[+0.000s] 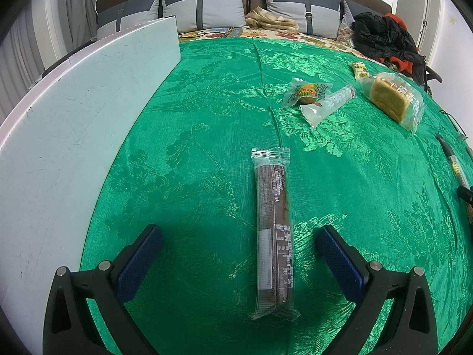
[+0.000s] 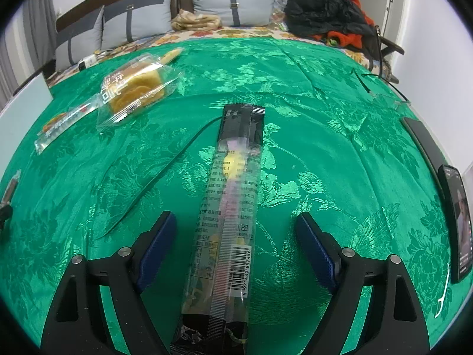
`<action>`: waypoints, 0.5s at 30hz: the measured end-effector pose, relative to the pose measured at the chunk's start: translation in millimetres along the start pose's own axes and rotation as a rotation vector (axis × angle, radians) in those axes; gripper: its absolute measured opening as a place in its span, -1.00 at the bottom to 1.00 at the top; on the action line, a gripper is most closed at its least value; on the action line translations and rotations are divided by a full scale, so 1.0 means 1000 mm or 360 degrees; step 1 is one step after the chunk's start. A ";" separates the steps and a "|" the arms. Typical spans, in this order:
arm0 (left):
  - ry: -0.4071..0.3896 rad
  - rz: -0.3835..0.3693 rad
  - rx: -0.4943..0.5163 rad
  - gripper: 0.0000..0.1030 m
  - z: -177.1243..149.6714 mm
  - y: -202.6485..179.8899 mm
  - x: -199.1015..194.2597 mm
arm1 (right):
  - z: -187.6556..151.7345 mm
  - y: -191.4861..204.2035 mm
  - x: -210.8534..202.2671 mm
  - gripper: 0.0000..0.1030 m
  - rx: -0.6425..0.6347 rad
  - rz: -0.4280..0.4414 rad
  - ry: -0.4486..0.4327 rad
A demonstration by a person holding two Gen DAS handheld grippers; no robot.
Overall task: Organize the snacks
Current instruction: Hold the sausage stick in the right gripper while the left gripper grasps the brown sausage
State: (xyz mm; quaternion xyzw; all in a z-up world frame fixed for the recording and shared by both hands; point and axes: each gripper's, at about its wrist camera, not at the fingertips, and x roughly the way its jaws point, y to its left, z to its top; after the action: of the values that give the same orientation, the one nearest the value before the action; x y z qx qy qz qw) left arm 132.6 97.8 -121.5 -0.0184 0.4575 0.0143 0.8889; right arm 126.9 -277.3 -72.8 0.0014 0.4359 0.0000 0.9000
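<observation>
Two pairs of blue-padded fingers stand wide apart over a green patterned bedspread (image 1: 207, 112), pressing on nothing. Between the left gripper (image 1: 239, 242) fingers, touching neither pad, lies one long clear-wrapped brown bar (image 1: 273, 230), flat and pointing away from the camera. Between the right gripper (image 2: 235, 230) fingers lies one long black-ended snack pack (image 2: 229, 207) with a clear middle and a barcode, also flat and free of both pads; its near end is cut off by the lower edge of the view. Farther out in the left view sit four more snacks in a loose cluster: one small round sweet in clear wrap (image 1: 306, 91), one slim white-and-red stick pack (image 1: 328, 105) just beside it, one square yellow cake in clear wrap (image 1: 391, 99), and one small yellow-labelled bar (image 1: 360, 69) beyond that. A white board (image 1: 74, 112) lies along the left. At the right edge of the right view one phone (image 2: 456, 222) lies with a lit screen, partly cut off. At the head of the bed stand grey cushions (image 1: 204, 7) and a heap of black and orange clothing (image 1: 381, 38); the thin dark objects at the left view's right edge are hard to make out.
</observation>
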 end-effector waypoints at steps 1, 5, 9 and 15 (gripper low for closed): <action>0.0000 0.0000 0.0000 1.00 0.000 0.000 0.000 | 0.000 0.000 0.000 0.66 0.0000 0.0000 0.0000; 0.0000 0.0000 0.0000 1.00 0.000 0.000 0.000 | 0.000 0.000 0.000 0.67 0.0000 0.0000 0.0000; 0.0001 -0.0002 0.0001 1.00 0.000 0.000 0.000 | 0.000 0.000 0.000 0.67 0.0001 -0.0001 0.0000; 0.0196 -0.0040 0.0077 0.99 0.011 0.000 0.004 | 0.000 -0.001 0.001 0.73 0.0001 0.0012 0.0004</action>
State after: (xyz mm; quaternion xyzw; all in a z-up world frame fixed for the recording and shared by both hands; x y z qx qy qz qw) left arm 143.8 98.4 -118.0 -0.0037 0.5112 -0.0091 0.8594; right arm 128.1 -277.8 -73.5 0.0032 0.4371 0.0032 0.8994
